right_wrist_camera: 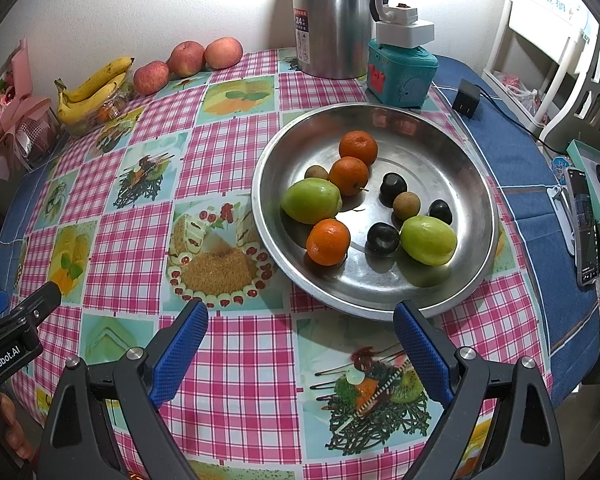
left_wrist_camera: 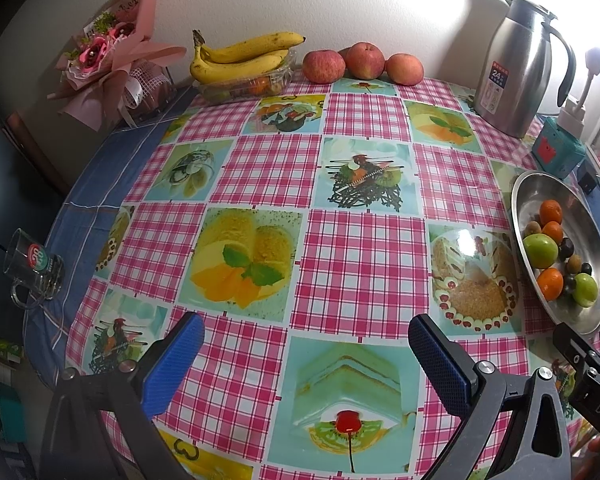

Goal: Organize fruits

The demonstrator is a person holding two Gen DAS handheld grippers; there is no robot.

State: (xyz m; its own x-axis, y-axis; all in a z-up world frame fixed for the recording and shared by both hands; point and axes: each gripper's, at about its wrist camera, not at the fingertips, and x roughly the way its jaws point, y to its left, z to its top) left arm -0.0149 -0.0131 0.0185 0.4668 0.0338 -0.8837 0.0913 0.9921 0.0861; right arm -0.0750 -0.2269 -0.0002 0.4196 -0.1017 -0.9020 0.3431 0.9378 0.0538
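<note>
Grippers at rest above the table. My left gripper (left_wrist_camera: 306, 354) sits at the bottom of its frame, blue pads spread wide, nothing between them, over the checked tablecloth (left_wrist_camera: 364, 264). My right gripper (right_wrist_camera: 300, 344) is likewise wide open and empty, its tips just short of the near rim of the steel bowl (right_wrist_camera: 476, 184), which fills the centre right of that view. Inside the bowl lie three oranges (right_wrist_camera: 328, 241), two green fruits (right_wrist_camera: 311, 200), three dark plums (right_wrist_camera: 383, 237) and two small brown fruits (right_wrist_camera: 406, 205). Along the wall, upper left in the right wrist view, a bunch of bananas (right_wrist_camera: 92, 94) rests on a clear container beside three apples (right_wrist_camera: 186, 58). A steel jug (right_wrist_camera: 332, 16) stands at top centre, a teal box (right_wrist_camera: 400, 70) just to its right. In the left wrist view, a glass mug (left_wrist_camera: 32, 268) sits at the left edge and a pink bouquet (left_wrist_camera: 112, 52) occupies the upper left.
</note>
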